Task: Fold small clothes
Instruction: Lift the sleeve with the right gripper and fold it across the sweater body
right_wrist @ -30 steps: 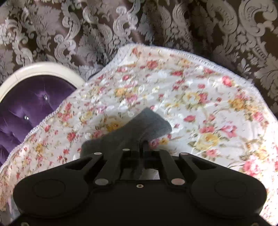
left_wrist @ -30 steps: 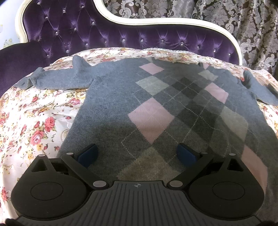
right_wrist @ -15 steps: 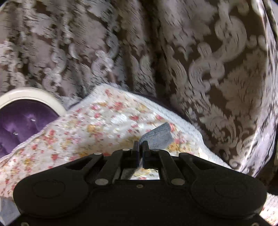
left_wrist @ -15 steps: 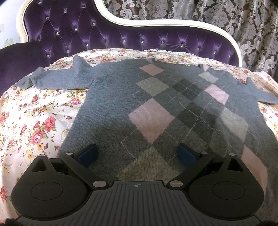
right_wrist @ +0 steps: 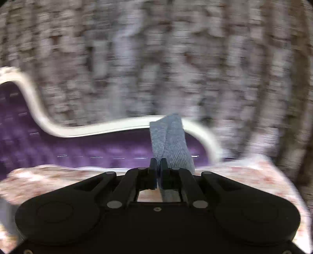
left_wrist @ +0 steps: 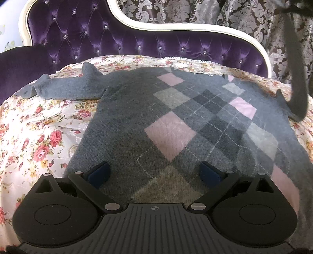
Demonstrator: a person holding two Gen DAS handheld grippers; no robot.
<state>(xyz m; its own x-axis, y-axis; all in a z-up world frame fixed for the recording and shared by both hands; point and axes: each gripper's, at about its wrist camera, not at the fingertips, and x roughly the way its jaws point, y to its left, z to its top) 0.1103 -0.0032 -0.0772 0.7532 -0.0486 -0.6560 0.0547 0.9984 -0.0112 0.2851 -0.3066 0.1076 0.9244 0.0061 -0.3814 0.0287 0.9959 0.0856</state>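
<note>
1. A grey argyle sweater lies flat, front up, across a floral bedspread, its hem nearest the left wrist camera and its collar toward the purple tufted headboard.
2. The left gripper hovers over the hem, jaws spread wide, its blue pads clear of any fold and holding nothing.
3. The left sleeve stretches out flat toward the bedspread's left edge, with bare floral cloth open below it.
4. The right gripper is clenched on the right sleeve, which rises off the bed at the far right in the left wrist view.
5. Behind, a cream-framed headboard edge and damask curtain border the bed; the right wrist view is motion-blurred.
</note>
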